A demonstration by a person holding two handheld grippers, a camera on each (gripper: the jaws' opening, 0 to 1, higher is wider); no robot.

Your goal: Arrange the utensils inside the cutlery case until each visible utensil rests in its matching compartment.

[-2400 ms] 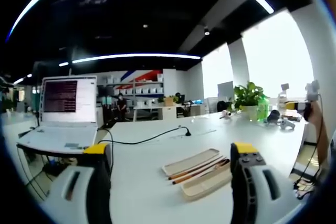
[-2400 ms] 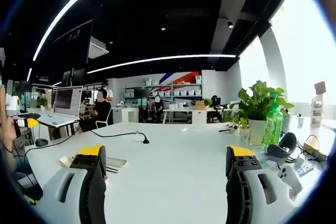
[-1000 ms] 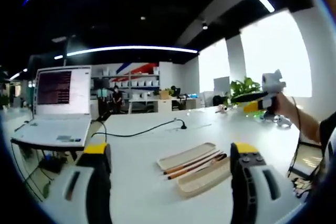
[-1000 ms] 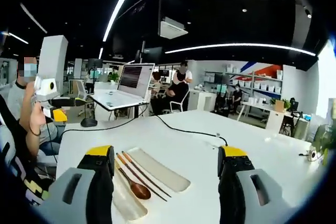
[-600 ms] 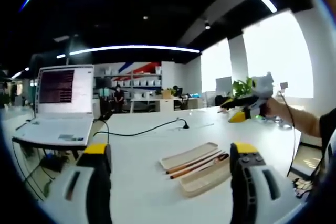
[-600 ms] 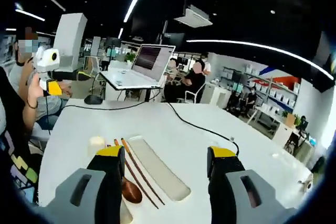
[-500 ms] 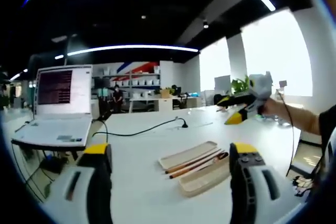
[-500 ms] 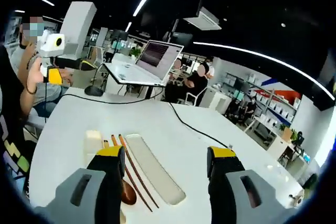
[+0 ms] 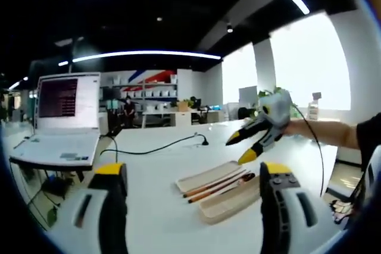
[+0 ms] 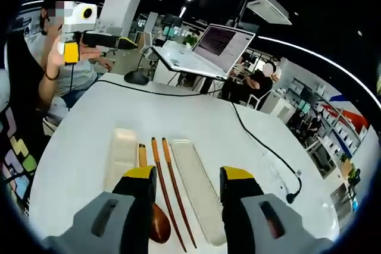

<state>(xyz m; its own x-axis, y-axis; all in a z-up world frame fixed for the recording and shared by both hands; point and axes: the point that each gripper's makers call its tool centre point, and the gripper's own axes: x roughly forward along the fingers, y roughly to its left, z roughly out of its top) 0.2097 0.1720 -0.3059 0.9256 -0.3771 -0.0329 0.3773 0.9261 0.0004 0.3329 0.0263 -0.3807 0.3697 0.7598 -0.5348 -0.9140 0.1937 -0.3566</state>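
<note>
The left gripper [image 9: 190,173] is held level with its jaws wide apart and nothing between them. The right gripper [image 10: 186,178] tilts downward, its yellow-tipped jaws parted around empty space; from the left gripper view it enters at the right, carried on the person's outstretched arm [image 9: 324,132].

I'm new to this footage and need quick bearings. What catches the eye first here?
On the white table, two wooden chopsticks and a spoon lie between the two halves of a pale cutlery case, just ahead of the right gripper. An open laptop sits at the table's far end.
</note>
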